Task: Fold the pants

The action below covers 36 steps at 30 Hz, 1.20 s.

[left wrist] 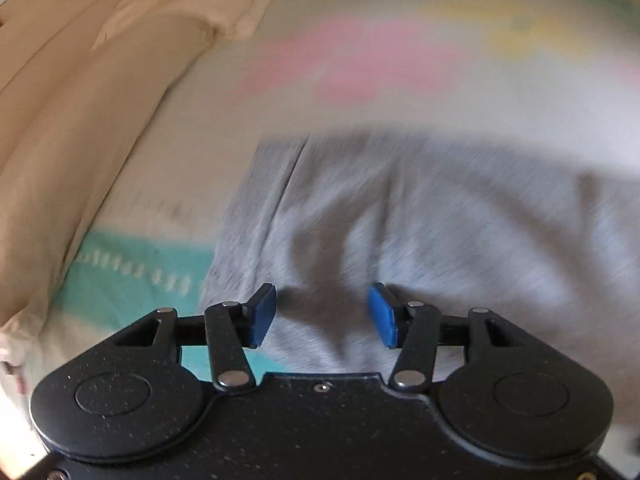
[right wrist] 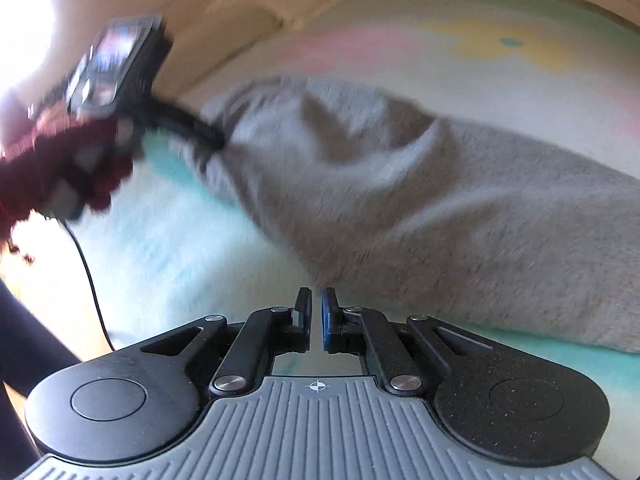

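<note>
The bed point(left wrist: 168, 184), under a pastel printed sheet, carries the grey sweatpants point(left wrist: 400, 220) — in the right wrist view they run from 9 o'clock down to 4 o'clock. They look soft, light and limp, likely to sag and bunch; a seam, hem or waistband edge should give the surest hold. The left claw point(left wrist: 322, 316) stands open over the fabric, pinching nothing. The right claw point(right wrist: 316, 320) is nearly closed and empty — just off the cloth's near edge.
</note>
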{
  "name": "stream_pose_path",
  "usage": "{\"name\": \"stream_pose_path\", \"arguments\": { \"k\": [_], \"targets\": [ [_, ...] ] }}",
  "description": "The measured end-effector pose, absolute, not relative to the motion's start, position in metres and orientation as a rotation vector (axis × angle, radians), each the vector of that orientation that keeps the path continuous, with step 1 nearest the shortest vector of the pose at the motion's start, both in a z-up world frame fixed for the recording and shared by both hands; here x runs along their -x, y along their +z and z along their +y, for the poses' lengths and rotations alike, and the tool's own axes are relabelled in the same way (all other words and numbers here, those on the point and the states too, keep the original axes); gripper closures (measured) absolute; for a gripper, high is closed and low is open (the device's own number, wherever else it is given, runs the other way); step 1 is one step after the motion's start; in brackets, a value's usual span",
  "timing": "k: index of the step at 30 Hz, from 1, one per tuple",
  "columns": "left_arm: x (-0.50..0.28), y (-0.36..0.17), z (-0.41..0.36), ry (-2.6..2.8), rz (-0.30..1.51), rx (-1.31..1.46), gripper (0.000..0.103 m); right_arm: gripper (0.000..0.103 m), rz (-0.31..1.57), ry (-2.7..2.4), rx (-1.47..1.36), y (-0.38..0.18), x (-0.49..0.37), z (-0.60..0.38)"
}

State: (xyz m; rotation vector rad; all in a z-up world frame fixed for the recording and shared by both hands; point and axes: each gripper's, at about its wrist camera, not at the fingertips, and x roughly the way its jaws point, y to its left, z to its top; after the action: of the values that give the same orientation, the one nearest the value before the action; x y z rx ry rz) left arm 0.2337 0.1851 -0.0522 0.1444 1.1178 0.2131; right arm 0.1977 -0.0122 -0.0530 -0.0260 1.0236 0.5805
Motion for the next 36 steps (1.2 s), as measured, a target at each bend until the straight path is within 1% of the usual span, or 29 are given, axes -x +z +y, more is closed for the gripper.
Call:
{"name": "stream_pose_path", "arguments": {
  "k": [2, 5, 10, 12, 15, 16, 18, 20, 22, 25, 28, 30, 31, 34, 36],
  "targets": [
    [-0.231, -0.062, 0.190, 0.261, 1.097, -0.199, 0.043, 0.097, 1.019, 0.563, -0.017, -0.053, -0.207, -0.016],
    [-0.233, -0.057, 0.198, 0.261, 1.103, -0.131, 0.043, 0.097, 1.045, 0.515, -0.044, -0.065, -0.230, -0.011],
    [-0.240, -0.060, 0.203, 0.262, 1.095, -0.125, 0.043, 0.098, 1.058, 0.400, 0.051, -0.098, -0.269, -0.001],
    [-0.241, -0.060, 0.204, 0.255, 1.085, -0.120, 0.043, 0.103, 1.041, 0.382, 0.048, -0.103, -0.279, -0.006],
    [-0.240, -0.058, 0.210, 0.241, 1.083, -0.068, 0.043, 0.102, 1.103, 0.321, -0.142, -0.099, -0.300, -0.022],
    [-0.240, -0.058, 0.213, 0.234, 1.082, -0.054, 0.043, 0.096, 1.117, 0.313, -0.206, -0.094, -0.302, -0.026],
    [-0.240, -0.057, 0.223, 0.226, 1.087, -0.022, 0.042, 0.095, 1.066, 0.393, -0.266, -0.071, -0.300, -0.024],
    [-0.239, -0.054, 0.230, 0.224, 1.093, 0.029, 0.042, 0.095, 0.987, 0.441, -0.228, -0.051, -0.302, -0.014],
    [-0.239, -0.053, 0.239, 0.224, 1.104, 0.086, 0.042, 0.095, 0.952, 0.453, -0.170, -0.045, -0.314, 0.001],
    [-0.241, -0.055, 0.240, 0.231, 1.110, 0.103, 0.042, 0.095, 0.990, 0.422, -0.124, -0.066, -0.346, 0.024],
    [-0.239, -0.052, 0.228, 0.237, 1.102, 0.055, 0.043, 0.095, 1.061, 0.364, -0.073, -0.094, -0.369, 0.039],
    [-0.236, -0.049, 0.221, 0.235, 1.092, 0.031, 0.043, 0.099, 1.056, 0.315, -0.021, -0.109, -0.381, 0.045],
    [-0.235, -0.047, 0.217, 0.227, 1.089, 0.029, 0.043, 0.099, 1.029, 0.304, -0.027, -0.110, -0.385, 0.045],
    [-0.232, -0.043, 0.206, 0.198, 1.081, 0.021, 0.043, 0.099, 1.043, 0.261, -0.048, -0.105, -0.394, 0.044],
    [-0.232, -0.038, 0.197, 0.177, 1.070, 0.015, 0.043, 0.095, 0.991, 0.264, -0.005, -0.088, -0.382, 0.044]
  ]
}}
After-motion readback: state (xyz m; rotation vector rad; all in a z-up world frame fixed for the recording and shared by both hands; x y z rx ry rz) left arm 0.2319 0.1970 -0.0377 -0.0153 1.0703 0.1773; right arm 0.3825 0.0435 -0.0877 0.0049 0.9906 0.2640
